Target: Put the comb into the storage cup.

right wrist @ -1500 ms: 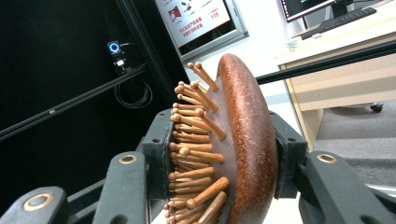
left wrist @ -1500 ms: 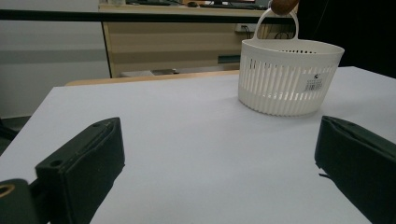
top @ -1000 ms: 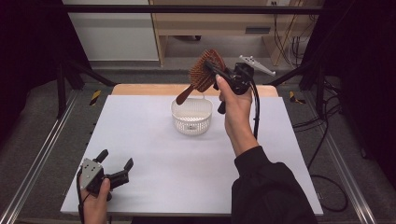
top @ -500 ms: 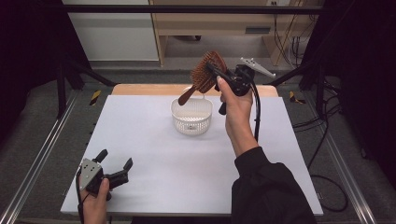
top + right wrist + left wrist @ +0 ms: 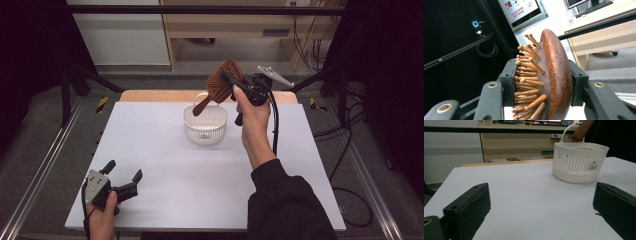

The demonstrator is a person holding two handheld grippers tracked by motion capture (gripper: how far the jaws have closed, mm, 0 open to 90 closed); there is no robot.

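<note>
Resting at 7 o'clock on the tabletop (image 5: 165,150), the left claw (image 5: 122,176) gapes wide around nothing. At 12 o'clock stands the white basket (image 5: 205,125). Above it, toward 1 o'clock, the right claw (image 5: 231,81) clamps the wooden hairbrush (image 5: 220,85), handle slanting down over the basket.

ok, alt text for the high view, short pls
The right gripper holds a wooden hairbrush by its head above a white basket on a white table, handle angled down toward it. The left gripper rests open at the near left corner.
</note>
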